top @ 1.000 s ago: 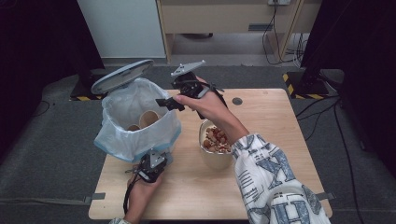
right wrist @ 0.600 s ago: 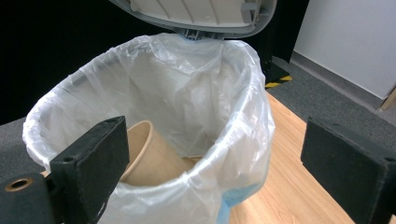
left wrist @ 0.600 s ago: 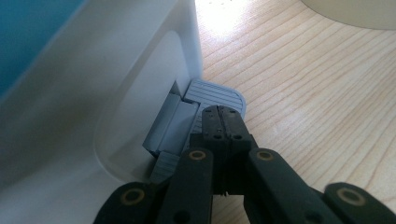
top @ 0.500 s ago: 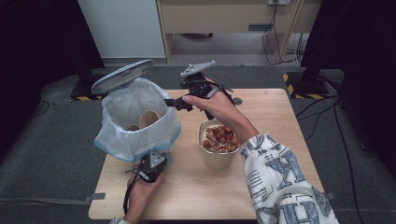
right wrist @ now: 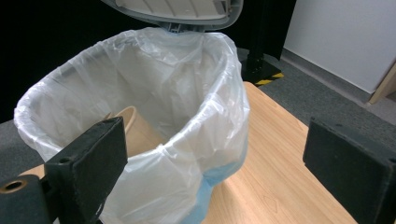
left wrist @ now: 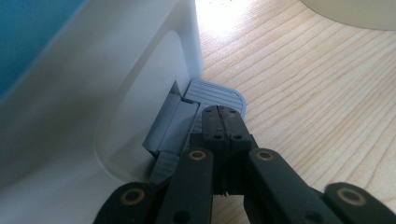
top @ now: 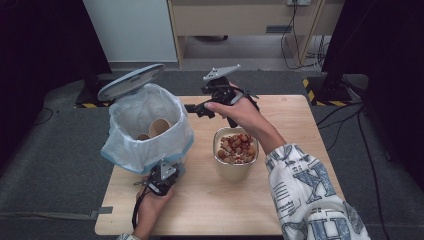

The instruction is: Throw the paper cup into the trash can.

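Bin (top: 150, 125) stands at the bench's (top: 300, 130) left, lid up. Left hand-held gripper (left wrist: 223, 122), jaws together, presses the grey pedal (left wrist: 212, 95) at its near base. Right hand-held gripper (top: 192, 108) hangs just right of the rim, jaws just opened wide, nothing between.

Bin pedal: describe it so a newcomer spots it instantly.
Find the white bin with the plastic liner at the wooden table's left. At its base sits the grey ribbed pedal, pressed by the shut left gripper.
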